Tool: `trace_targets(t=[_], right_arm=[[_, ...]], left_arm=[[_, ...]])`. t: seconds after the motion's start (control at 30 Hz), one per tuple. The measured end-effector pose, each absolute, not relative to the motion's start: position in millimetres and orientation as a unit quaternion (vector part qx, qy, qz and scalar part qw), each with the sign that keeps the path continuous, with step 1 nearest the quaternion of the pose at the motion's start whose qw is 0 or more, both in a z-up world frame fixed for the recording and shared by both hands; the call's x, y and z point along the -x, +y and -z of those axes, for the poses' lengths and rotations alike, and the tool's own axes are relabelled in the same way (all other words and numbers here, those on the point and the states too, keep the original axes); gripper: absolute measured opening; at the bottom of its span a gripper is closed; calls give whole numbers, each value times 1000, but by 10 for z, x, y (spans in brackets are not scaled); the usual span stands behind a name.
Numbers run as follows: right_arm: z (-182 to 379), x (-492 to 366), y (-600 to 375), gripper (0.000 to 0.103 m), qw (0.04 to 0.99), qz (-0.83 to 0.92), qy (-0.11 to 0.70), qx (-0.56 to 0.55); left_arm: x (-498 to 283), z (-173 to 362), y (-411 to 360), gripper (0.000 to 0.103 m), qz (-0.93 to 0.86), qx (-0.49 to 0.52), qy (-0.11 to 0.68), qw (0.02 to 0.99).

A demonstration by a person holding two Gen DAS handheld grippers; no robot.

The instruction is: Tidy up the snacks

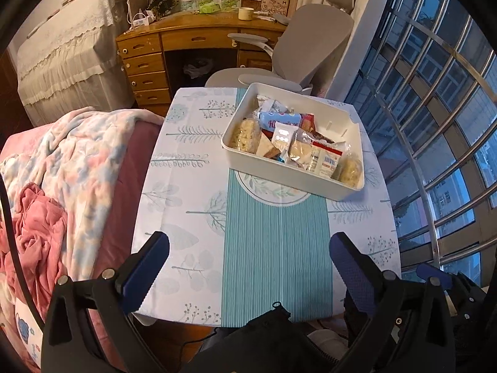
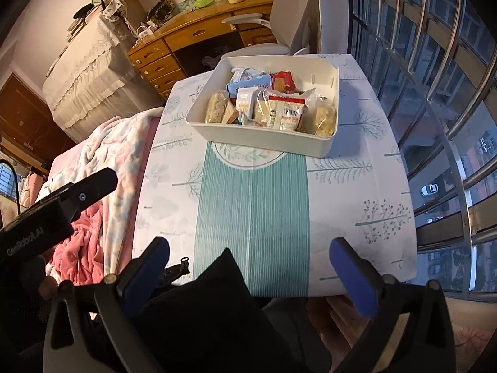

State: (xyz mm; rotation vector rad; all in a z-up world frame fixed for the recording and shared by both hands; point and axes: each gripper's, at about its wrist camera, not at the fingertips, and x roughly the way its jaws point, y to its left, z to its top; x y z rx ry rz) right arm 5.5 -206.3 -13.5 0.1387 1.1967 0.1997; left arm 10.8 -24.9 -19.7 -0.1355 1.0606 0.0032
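A white plastic bin (image 1: pixel 281 178) (image 2: pixel 198 126) stands at the far end of the small table, filled with several wrapped snacks. Among them are a blue packet (image 1: pixel 279 119) (image 2: pixel 248 82), pale cracker packs (image 1: pixel 245 136) (image 2: pixel 216 108) and a red-and-white packet (image 1: pixel 327 158) (image 2: pixel 287 112). My left gripper (image 1: pixel 250 247) hovers open over the near edge of the table, its blue pads (image 1: pixel 146 272) wide apart with nothing between them. My right gripper (image 2: pixel 250 253) is open too, above the near edge, well short of the bin. The left tool's black body (image 2: pixel 59 205) shows at the left of the right wrist view.
The table wears a white leaf-print cloth with a teal striped band (image 1: pixel 275 248) (image 2: pixel 251 217). A bed with pink and floral blankets (image 1: pixel 62 171) lies along the left. A grey office chair (image 1: pixel 310 40) and a wooden desk (image 1: pixel 186 40) stand beyond. Window bars (image 1: pixel 435 124) run along the right. Dark clothing (image 2: pixel 202 320) lies below.
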Motion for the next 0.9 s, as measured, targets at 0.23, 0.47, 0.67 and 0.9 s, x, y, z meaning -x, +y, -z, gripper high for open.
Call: trace_targets(t=[0.23,0.47,0.67,0.9], right_arm=[[124,-200,-2036,103,826,-83,553,-74],[146,-284,-1987,103,822,-84,558,-68],[180,-327,-1994,103,817,-82,567,-69],[212,-353,-2010,103,814,-82,570,-70]], left_arm=[[-221,176,-149,102,-1,68,496,866],[-287,208,-128,102,-1,68,500,863],[-373,261,-144,102,6,64,509,858],[-397,265,-167,102,7,61,509,859]])
